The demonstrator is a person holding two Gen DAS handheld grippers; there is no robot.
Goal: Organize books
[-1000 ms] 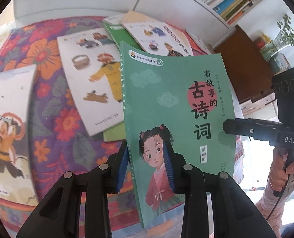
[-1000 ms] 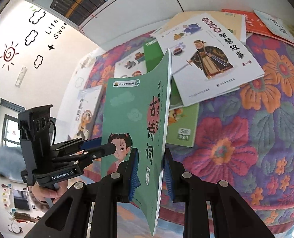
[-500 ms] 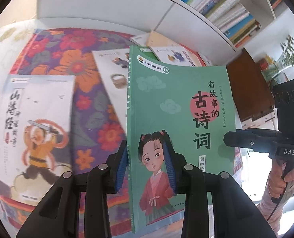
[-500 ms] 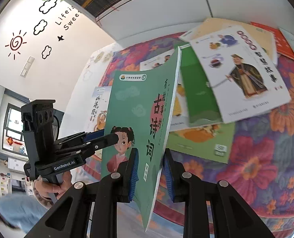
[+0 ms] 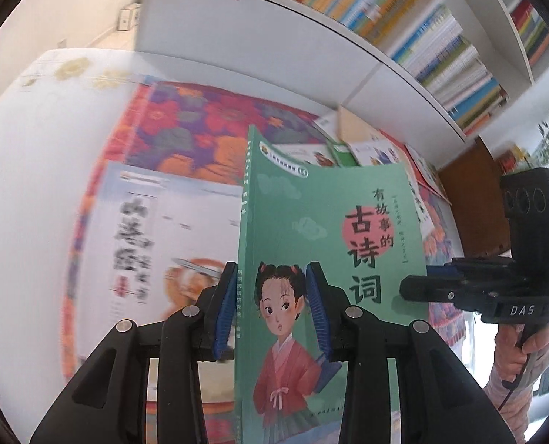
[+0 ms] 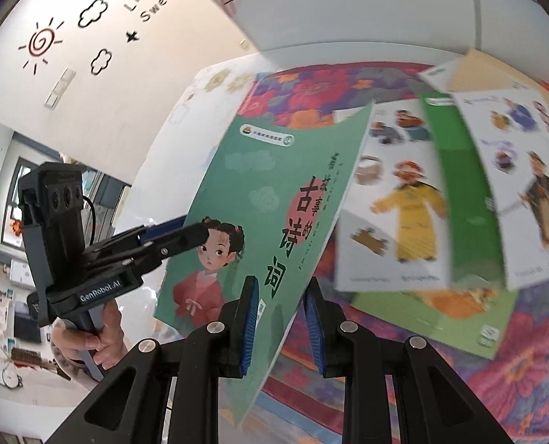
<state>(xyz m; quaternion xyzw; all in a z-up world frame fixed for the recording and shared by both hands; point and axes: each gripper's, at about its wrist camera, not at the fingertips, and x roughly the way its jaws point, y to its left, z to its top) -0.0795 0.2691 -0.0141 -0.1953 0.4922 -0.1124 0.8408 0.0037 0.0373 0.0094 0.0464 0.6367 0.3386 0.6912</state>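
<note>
Here, held upright above the floral cloth [image 5: 185,125] by both grippers: green book [image 5: 322,236], left gripper [image 5: 270,310] clamped on its spine edge, right gripper [image 6: 280,327] clamped on its opposite edge, other books [image 6: 396,199] lying flat behind

Two handheld grippers [image 5: 270,310] [image 6: 280,323] share one green poetry book [image 5: 326,259]. One white picture book [image 5: 156,255] lies alone on the single floral cloth [image 5: 200,122]. Another pile of books [image 6: 459,199] is too overlapped and blurred to count.

Green book [image 5: 322,244] now over white book [image 5: 156,236]
</note>
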